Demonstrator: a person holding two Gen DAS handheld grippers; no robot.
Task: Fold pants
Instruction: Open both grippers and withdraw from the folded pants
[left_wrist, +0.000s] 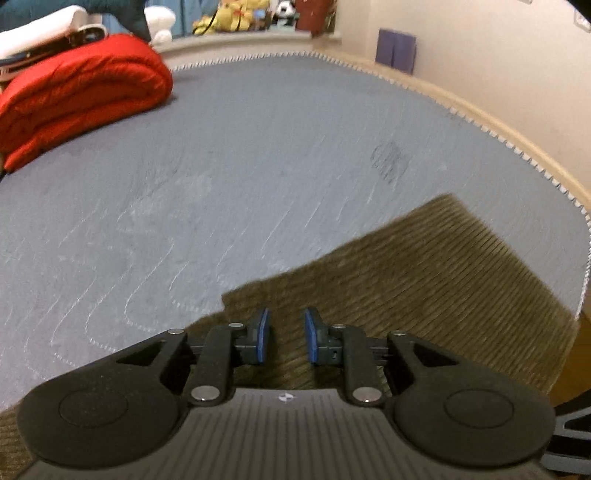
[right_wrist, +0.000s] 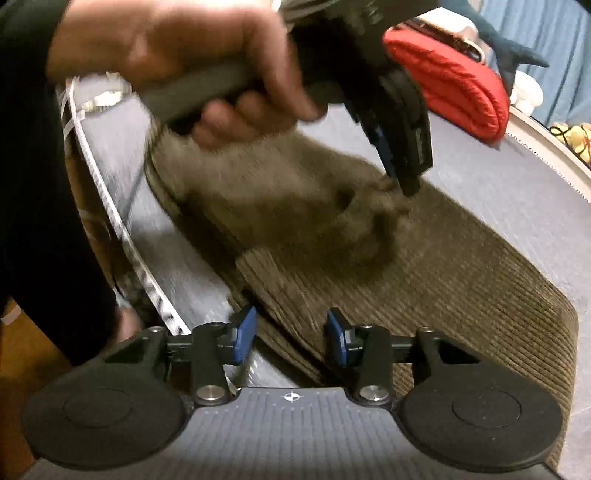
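Olive-brown corduroy pants lie on a grey-blue bed surface, running from near me to the right edge. My left gripper is open just above the pants, nothing between its blue pads. In the right wrist view the pants lie folded over, with a bunched, blurred layer near the middle. The left gripper shows there too, held in a hand, its fingertips touching that bunched cloth. My right gripper is open over the pants' near edge, empty.
A folded red quilt lies at the far left of the bed, also in the right wrist view. White pillows and plush toys sit beyond. A wall runs along the right. The bed's stitched edge is to the left.
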